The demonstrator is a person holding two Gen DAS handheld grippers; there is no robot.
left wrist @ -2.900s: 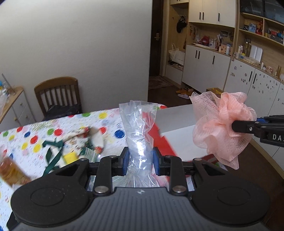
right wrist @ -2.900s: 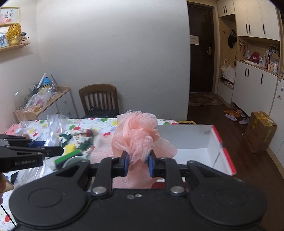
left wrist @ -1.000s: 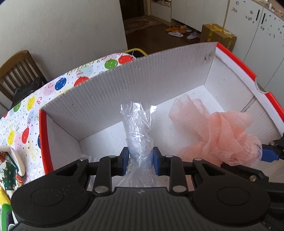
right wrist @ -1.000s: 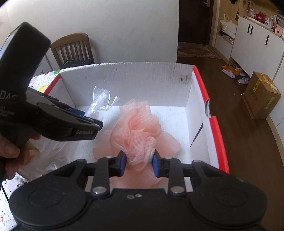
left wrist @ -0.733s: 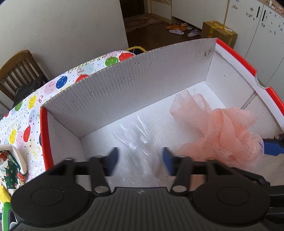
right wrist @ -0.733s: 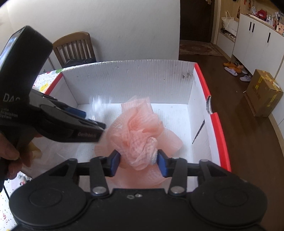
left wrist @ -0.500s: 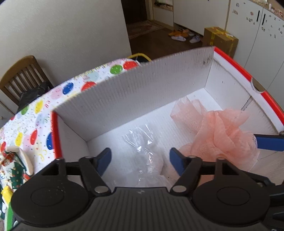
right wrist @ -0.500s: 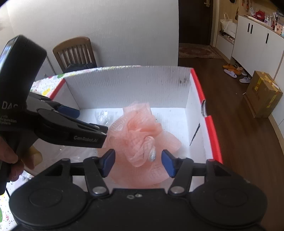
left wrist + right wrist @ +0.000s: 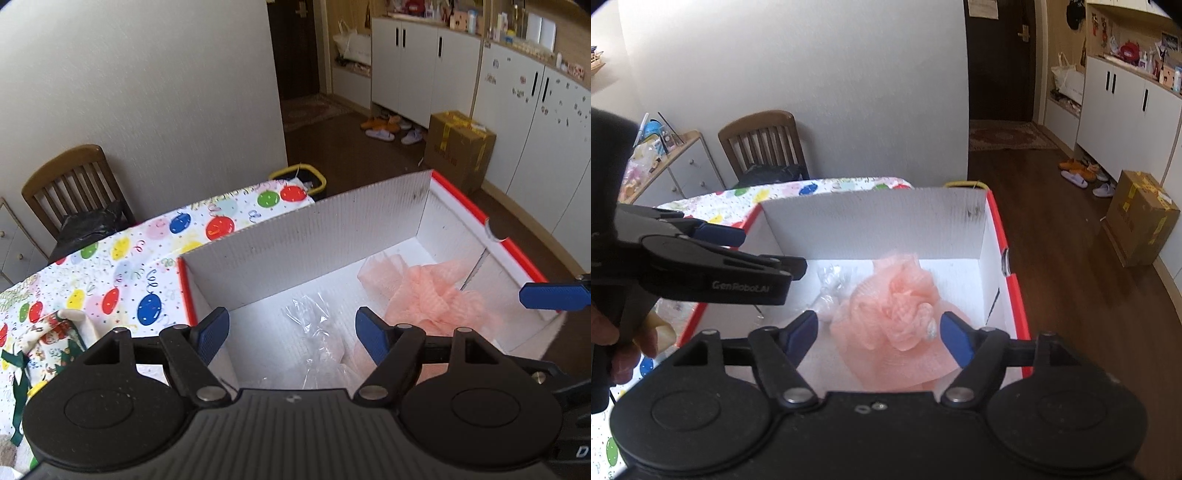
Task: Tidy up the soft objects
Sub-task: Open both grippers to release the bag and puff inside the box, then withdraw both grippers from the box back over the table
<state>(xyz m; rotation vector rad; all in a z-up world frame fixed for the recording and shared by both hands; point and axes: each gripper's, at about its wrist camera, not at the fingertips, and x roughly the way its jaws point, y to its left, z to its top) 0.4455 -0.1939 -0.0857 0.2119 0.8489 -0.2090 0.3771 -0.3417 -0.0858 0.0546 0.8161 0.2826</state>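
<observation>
Both tools stand over the white box with nothing gripped. On the left tool (image 9: 291, 334) the blue pads are spread wide, and the clear plastic bag (image 9: 317, 341) lies loose on the box floor below the gap between them, touching neither pad. The right tool (image 9: 877, 334) has its jaws opening at this moment; the peach mesh bath sponge (image 9: 892, 321) sits on the box floor under them, free of both pads.

Bag and sponge lie side by side inside the white box (image 9: 871, 225), the bag toward its left half, the sponge toward the red-edged right wall, their edges touching or nearly so. From the right wrist view the left tool's black arm crosses the left side of the box and hides part of the bag; a hand (image 9: 617, 343) holds it at the left edge.

The box rests on a table covered with a balloon-print cloth (image 9: 155, 236). A printed fabric item with green straps (image 9: 44, 343) lies on the cloth, left of the box. Beyond the table stand a wooden chair (image 9: 762, 144) with a dark bundle on its seat, a yellow-rimmed bin (image 9: 299, 177), and, across the wooden floor, a cardboard carton (image 9: 1139, 221), slippers (image 9: 384, 129) and white cabinets (image 9: 417, 70).
</observation>
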